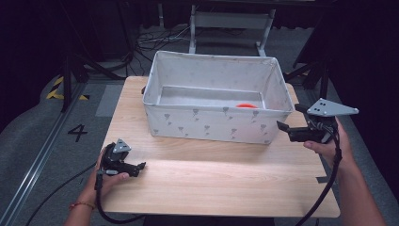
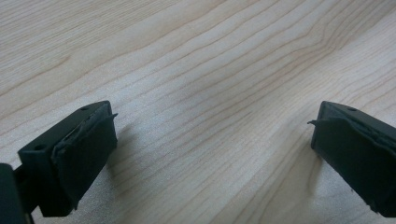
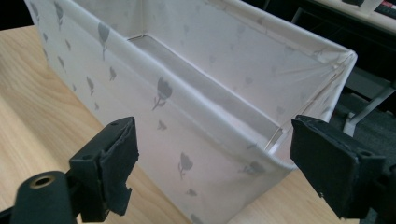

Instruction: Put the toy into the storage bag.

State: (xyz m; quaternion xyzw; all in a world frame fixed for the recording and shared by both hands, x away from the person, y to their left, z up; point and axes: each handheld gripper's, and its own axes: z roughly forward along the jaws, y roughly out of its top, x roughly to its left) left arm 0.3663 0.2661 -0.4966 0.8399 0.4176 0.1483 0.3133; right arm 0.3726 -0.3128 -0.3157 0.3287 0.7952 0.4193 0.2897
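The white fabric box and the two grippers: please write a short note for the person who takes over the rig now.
Left gripper: open, holds nothing, low over the bare wooden table near its front left.
Right gripper: open, holds nothing, raised beside the right front corner of the white fabric box.
Box: upright at the back of the table; an orange object lies inside at the right.
Done: the orange object is in the box.
Left: probably to take hold of the box; neither gripper touches it yet.

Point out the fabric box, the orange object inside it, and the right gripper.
fabric box [image 1: 214, 123], high view, front wall.
orange object [image 1: 246, 106], high view, its visible top.
right gripper [image 1: 285, 117], high view, between its jaw tips.
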